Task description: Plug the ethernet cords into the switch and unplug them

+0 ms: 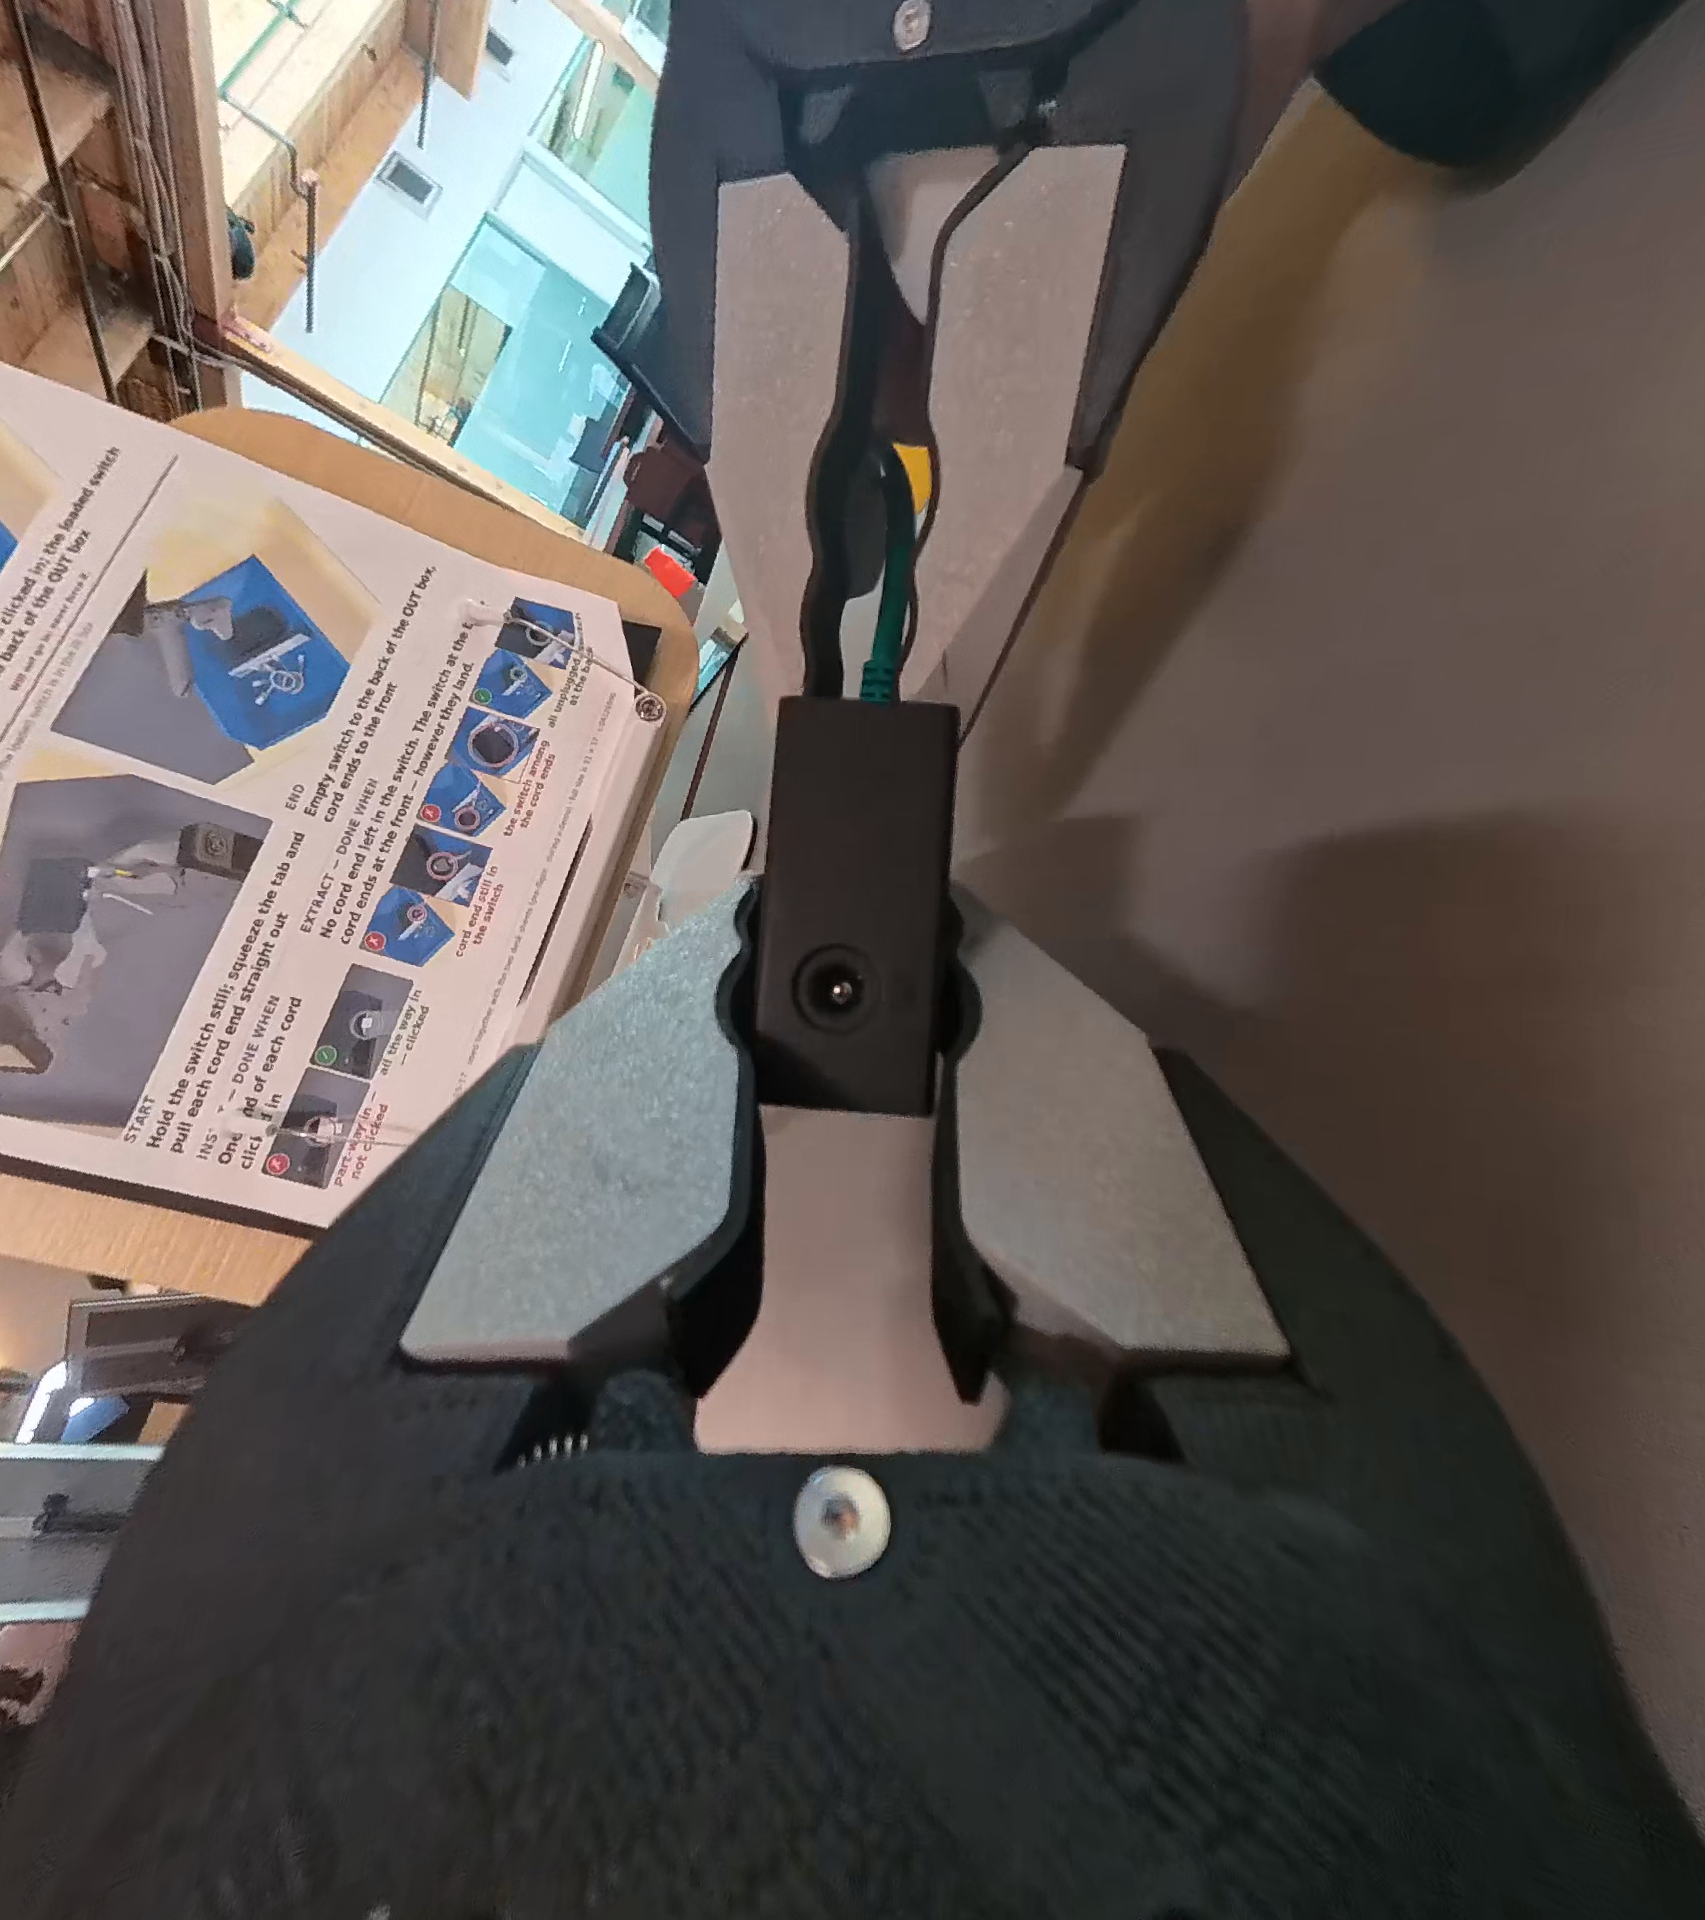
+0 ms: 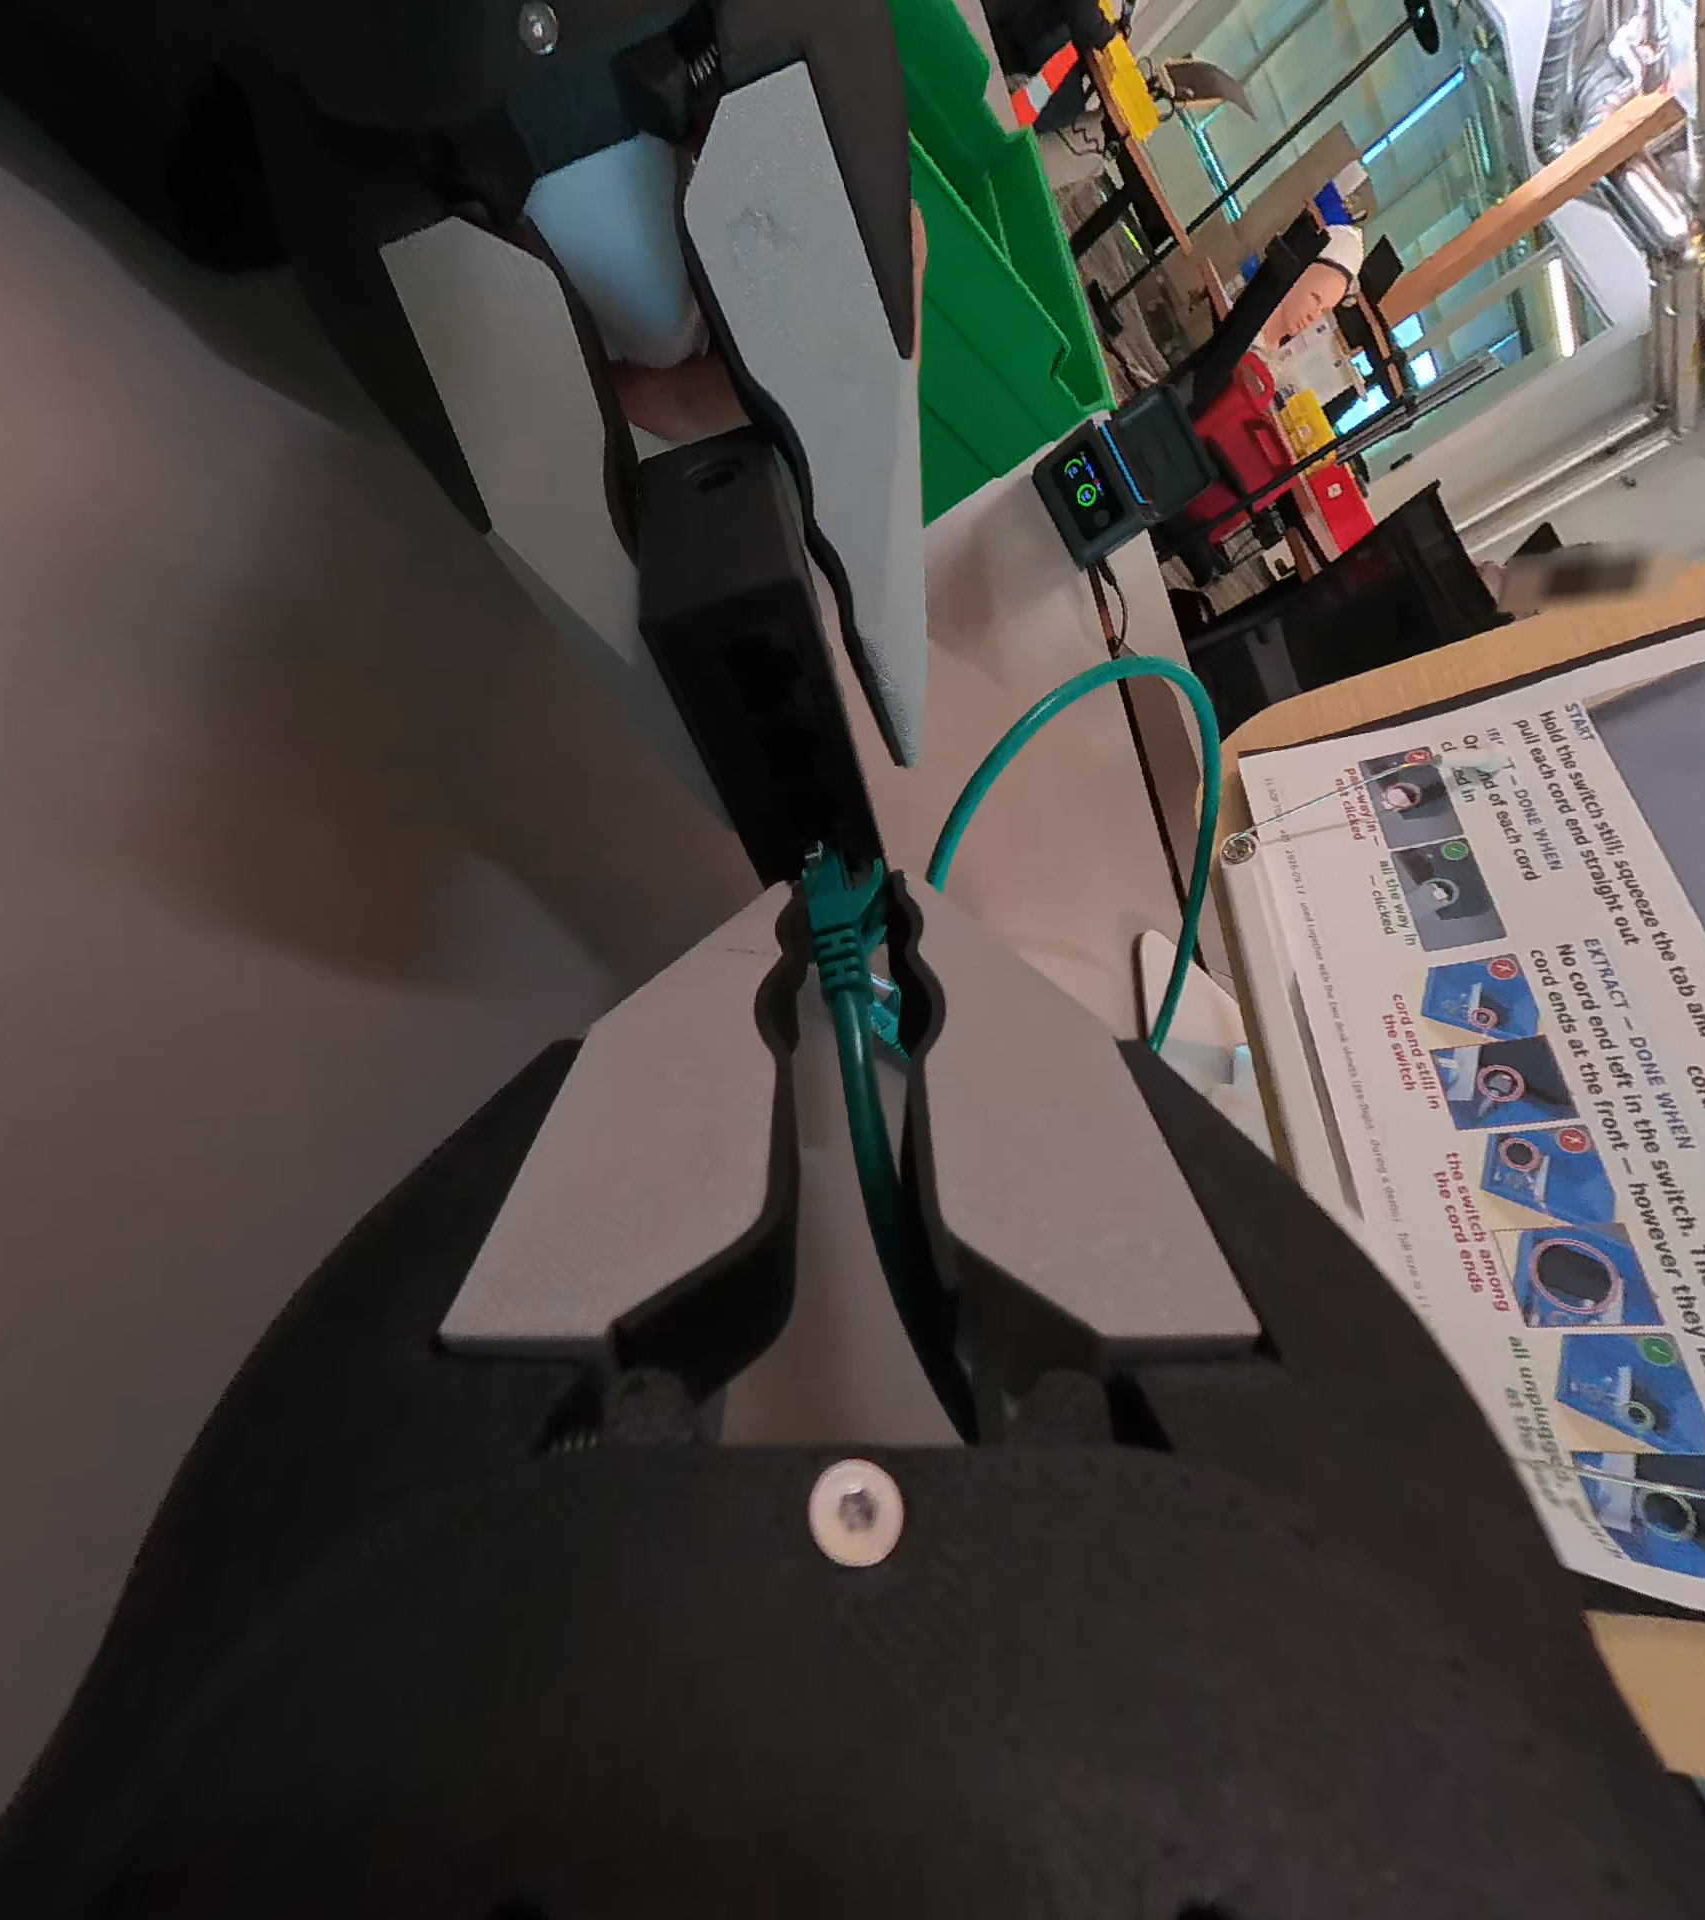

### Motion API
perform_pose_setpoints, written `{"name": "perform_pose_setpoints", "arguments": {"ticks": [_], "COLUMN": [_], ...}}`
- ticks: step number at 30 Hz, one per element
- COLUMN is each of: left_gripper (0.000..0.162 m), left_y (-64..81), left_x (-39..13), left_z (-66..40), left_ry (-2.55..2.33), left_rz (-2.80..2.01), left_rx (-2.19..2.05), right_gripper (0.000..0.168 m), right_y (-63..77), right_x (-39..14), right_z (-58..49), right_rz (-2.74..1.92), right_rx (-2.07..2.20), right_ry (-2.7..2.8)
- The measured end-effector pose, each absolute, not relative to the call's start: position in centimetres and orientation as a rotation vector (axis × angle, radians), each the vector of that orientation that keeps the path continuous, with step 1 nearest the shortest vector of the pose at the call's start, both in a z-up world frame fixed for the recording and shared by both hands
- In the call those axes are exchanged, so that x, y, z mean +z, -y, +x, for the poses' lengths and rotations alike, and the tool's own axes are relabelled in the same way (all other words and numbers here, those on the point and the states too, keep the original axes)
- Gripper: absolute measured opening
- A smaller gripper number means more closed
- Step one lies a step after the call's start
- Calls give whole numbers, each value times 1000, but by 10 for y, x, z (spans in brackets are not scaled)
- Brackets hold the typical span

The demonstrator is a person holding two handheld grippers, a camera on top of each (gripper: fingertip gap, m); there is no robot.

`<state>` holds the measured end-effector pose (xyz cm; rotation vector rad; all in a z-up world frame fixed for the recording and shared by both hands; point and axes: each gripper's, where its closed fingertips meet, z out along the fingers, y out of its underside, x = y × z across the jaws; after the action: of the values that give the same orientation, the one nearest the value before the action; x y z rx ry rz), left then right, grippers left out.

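Observation:
The switch [image 1: 858, 894] is a small black box with a round socket on the end facing me. My left gripper [image 1: 853, 956] is shut on it and holds it above the grey table. In the right wrist view the switch [image 2: 723, 644] shows its row of ports. My right gripper [image 2: 848, 914] is shut on the plug of a green ethernet cord [image 2: 837, 940], with the plug tip at the lowest port. I cannot tell whether it is seated. The cord [image 2: 1191, 790] loops off to the right. The right gripper [image 1: 869, 582] faces the left one, and the left gripper [image 2: 775, 727] shows in the right wrist view.
A printed instruction sheet [image 1: 204, 831] on a cardboard board stands beside the grippers, also in the right wrist view [image 2: 1554, 1039]. A green bin [image 2: 983, 312] and a small device with a lit screen [image 2: 1097, 499] stand behind. The grey table [image 1: 1450, 831] lies beneath.

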<state>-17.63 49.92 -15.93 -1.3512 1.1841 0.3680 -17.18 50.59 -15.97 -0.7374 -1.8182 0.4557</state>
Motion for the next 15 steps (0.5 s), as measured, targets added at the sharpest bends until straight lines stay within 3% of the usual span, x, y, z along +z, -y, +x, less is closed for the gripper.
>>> {"name": "perform_pose_setpoints", "arguments": {"ticks": [15], "left_gripper": [27], "left_y": [-486], "left_x": [-160], "left_z": [-161], "left_ry": [-1286], "left_rz": [-1312], "left_rx": [358], "right_gripper": [10], "right_y": [-492], "right_x": [-162], "right_z": [-161], "right_rz": [-700], "right_rx": [519], "right_ry": [1859]}}
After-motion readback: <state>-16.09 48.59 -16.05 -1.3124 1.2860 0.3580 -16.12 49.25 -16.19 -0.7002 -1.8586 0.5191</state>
